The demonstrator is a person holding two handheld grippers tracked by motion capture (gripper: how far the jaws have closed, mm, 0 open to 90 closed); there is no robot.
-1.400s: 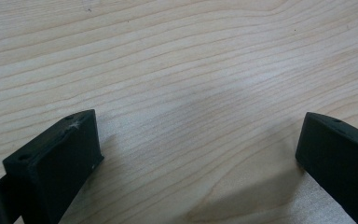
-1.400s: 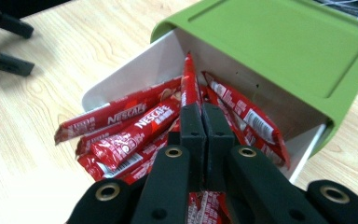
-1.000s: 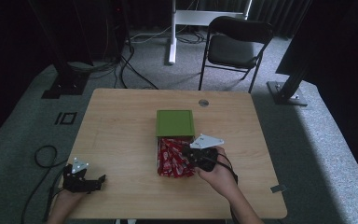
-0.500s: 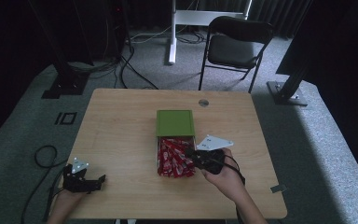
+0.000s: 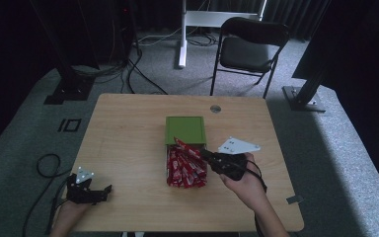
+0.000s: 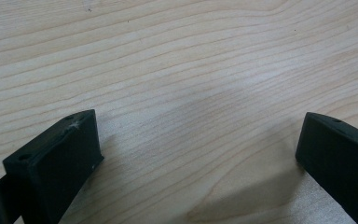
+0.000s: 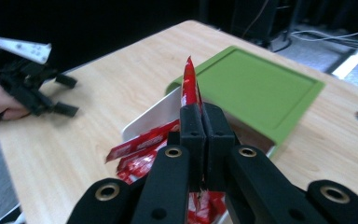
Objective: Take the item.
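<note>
A: Right tongs (image 7: pixel 199 122): clenched on one thin red foil sachet (image 7: pixel 189 85). Long axis of sachet in line with the jaws, free end up and pointing toward the flat green square lid (image 7: pixel 256 88). In the high view, right tongs (image 5: pixel 208 155) at the right edge of the heap of red sachets (image 5: pixel 185 165), just below that green lid (image 5: pixel 185 129).

B: Heap location?

A: Inside a white open tray (image 7: pixel 154 115), partly under the lid, near the middle of the pale wood-grain tabletop (image 5: pixel 128 133). Heap below and to the left of the held sachet in the right gripper view; loose ends of other red sachets (image 7: pixel 137 143) close beside it.

B: Left tongs?

A: Left tongs (image 6: pixel 196 154): released, jaws wide apart, nothing between them but bare wood. In the high view, left tongs (image 5: pixel 107 188) at the near left corner, well apart from the tray. Right hand (image 5: pixel 244 180) far nearer to the sachets.

B: Obstructions?

A: Lid edge just beyond the sachet tip; neighbouring sachets likely to drag along on a lift. Round cable port (image 5: pixel 215 108) and black folding chair (image 5: pixel 250 49) beyond the tabletop, clear of the work.
</note>
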